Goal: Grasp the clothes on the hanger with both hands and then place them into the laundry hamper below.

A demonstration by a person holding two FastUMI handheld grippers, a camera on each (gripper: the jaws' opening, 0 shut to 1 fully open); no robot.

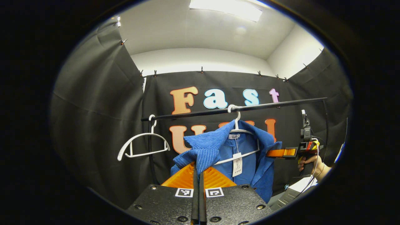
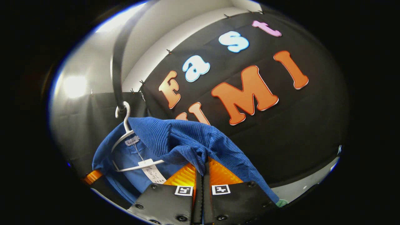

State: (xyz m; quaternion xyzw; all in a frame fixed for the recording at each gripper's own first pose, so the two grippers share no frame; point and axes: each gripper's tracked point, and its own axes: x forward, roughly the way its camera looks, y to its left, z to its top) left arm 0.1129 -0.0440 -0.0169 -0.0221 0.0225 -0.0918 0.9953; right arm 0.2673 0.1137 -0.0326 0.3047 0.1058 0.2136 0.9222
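In the left gripper view, an empty white hanger (image 1: 142,144) hangs near the left end of the black rail (image 1: 234,109), tilted, with open rail between it and the next hook. The rail runs across the view and rises slightly toward the right.

The left tool (image 1: 197,175) points forward and slightly up toward the rail. Its two fingers are pressed together on a fold of the blue shirt (image 1: 218,150) at the garment's left shoulder, and the ribbed cloth is bunched just above the tips.

The shirt hangs from a second white hanger (image 1: 239,131) hooked mid-rail. Its long axis runs down from the collar, the open front faces the camera, and a paper tag (image 1: 237,164) dangles at the centre. The shoulders spread along the rail.

Farther right, the right tool (image 1: 282,152) reaches in level from the right edge, its fingers meeting the shirt's right shoulder. A hand (image 1: 307,164) grips its handle from below. Beyond it the rail continues free to its right end.

In the right gripper view, the right tool (image 2: 201,170) is tilted, so the rail (image 2: 117,62) appears as a steep bar at upper left. Its fingers are closed on a fold of the shirt (image 2: 175,140), which drapes over them. The hanger (image 2: 126,137) and tag (image 2: 153,172) sit left of the tips.
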